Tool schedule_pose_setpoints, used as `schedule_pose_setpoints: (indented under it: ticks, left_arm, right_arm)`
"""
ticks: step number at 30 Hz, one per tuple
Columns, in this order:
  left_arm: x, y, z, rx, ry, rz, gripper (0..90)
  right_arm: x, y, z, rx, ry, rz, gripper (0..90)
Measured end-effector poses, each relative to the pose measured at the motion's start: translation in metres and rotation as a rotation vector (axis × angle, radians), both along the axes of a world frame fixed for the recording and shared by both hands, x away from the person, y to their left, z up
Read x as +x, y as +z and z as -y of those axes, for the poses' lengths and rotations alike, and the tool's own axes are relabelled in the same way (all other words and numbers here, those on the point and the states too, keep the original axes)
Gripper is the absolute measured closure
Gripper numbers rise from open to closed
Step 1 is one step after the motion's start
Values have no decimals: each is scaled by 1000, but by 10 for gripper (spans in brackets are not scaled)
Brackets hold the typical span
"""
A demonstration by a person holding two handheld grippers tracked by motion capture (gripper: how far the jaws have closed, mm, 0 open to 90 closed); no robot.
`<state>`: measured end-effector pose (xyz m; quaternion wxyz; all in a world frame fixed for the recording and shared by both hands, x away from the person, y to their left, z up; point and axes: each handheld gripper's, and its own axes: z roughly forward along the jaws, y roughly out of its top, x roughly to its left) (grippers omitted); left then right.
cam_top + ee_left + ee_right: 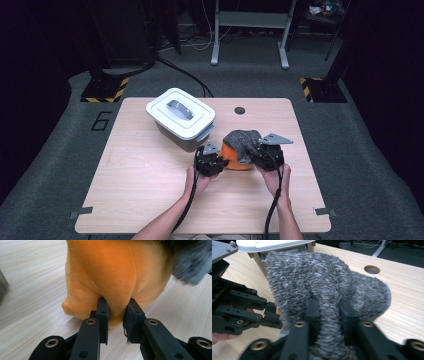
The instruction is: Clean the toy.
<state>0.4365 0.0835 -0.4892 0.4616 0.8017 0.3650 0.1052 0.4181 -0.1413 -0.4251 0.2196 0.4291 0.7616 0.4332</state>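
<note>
White lidded bin (181,119) w/ grey handle sits up-left of the left gripper (211,161), a bit apart from it, on the wood table (145,175). In the right gripper view the bin's (274,245) pale lid and grey wall stand just behind the grey cloth.

Left gripper: held in person's left hand (197,181), cable trailing back along the forearm. In the left gripper view its jaws (116,311) are drawn close and pinch a fold of the orange plush (115,277) at its lower edge; fabric bulges between the pads. The plush rests on the tabletop (30,290) right ahead of the jaws. A small nub of it sticks out to the left of the jaws.

Between the two grippers in the high view: orange plush (234,159), touching both, w/ grey fuzzy cloth (243,140) draped over its top and right side.

Right gripper (263,156): held in right hand (276,181), grey three-cornered plate on top. In the right gripper view its jaws (329,315) are near together and nip a ridge of the grey fuzzy cloth (324,285), pile squeezed between them; view is a bit blurred low down. To their left the left gripper (270,315) shows, tips against the cloth's edge, a sliver of orange beside them. Beyond-right of the jaws: round hole (372,269) in the tabletop, well apart.
</note>
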Motion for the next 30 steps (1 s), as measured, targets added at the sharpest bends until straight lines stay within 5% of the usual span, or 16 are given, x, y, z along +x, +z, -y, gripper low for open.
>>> schedule_pose_setpoints:
  ticks: [6,9,12,14,21,30]
  left_arm:
    - [-1,1,2,11,-7,8,761]
    - [1,0,1,7,-1,6,761]
    - [2,-1,-1,1,2,-3,761]
    - [2,-1,-1,-4,1,-4,761]
    - [2,-1,0,-11,5,-10,762]
    - [3,-2,-1,-19,5,-18,762]
  right_arm:
    - [9,-9,-5,-28,-33,-16,362]
    - [15,-13,-4,2,-28,-28,415]
    - [17,-16,-2,5,-13,-13,643]
    - [16,-17,1,15,-29,-4,710]
    - [15,-22,20,46,-91,-22,740]
    - [18,-46,48,78,-182,-104,740]
